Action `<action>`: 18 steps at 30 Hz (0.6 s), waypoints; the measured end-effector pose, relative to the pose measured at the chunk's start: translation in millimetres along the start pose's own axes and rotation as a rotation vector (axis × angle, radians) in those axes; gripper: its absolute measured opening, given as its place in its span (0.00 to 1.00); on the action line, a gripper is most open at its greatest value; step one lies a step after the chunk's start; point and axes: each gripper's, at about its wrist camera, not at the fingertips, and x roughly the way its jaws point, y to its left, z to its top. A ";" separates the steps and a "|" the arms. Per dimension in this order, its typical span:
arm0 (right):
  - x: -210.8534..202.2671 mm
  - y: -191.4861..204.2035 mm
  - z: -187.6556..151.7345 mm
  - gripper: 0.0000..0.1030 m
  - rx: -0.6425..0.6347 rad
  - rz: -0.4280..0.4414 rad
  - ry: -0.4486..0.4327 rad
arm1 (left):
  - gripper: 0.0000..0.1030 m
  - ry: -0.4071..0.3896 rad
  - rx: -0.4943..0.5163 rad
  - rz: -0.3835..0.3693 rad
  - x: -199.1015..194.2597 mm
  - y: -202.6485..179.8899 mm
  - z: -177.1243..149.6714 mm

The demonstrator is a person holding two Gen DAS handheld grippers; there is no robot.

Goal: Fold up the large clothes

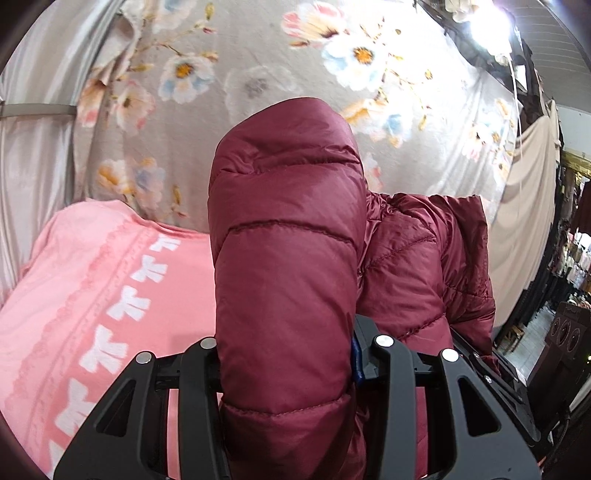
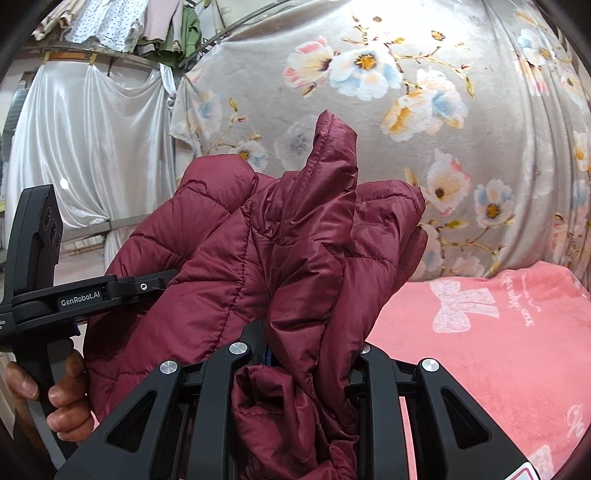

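A maroon quilted puffer jacket [image 1: 288, 258] is held up off the bed between both grippers. My left gripper [image 1: 286, 354] is shut on a thick padded fold of it that fills the space between the fingers. My right gripper [image 2: 299, 354] is shut on a bunched fold of the same jacket [image 2: 280, 251], which stands up in front of the camera. The left gripper [image 2: 40, 291], held by a hand, shows at the left of the right wrist view, close against the jacket. The fingertips of both grippers are hidden by fabric.
A pink blanket with white bows [image 1: 92, 288] [image 2: 487, 332] lies below the jacket. A grey floral blanket [image 1: 258, 74] [image 2: 424, 110] spreads behind it. White satin drapes [image 2: 92, 147] hang at the left, and hanging clothes [image 2: 122, 22] above.
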 end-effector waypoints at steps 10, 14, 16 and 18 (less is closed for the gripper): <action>39.3 6.2 9.2 0.20 0.004 0.043 -0.010 | 0.39 -0.006 -0.032 0.042 18.2 26.2 21.3; 49.6 -5.2 1.7 0.20 0.017 0.026 0.002 | 0.39 0.014 0.032 0.071 34.6 13.9 18.0; 50.9 -14.1 -1.5 0.20 0.035 0.019 0.005 | 0.39 0.026 0.054 0.072 42.2 7.2 16.9; 52.5 -21.1 -1.8 0.20 0.050 0.015 0.004 | 0.39 0.032 0.063 0.072 48.2 2.7 16.6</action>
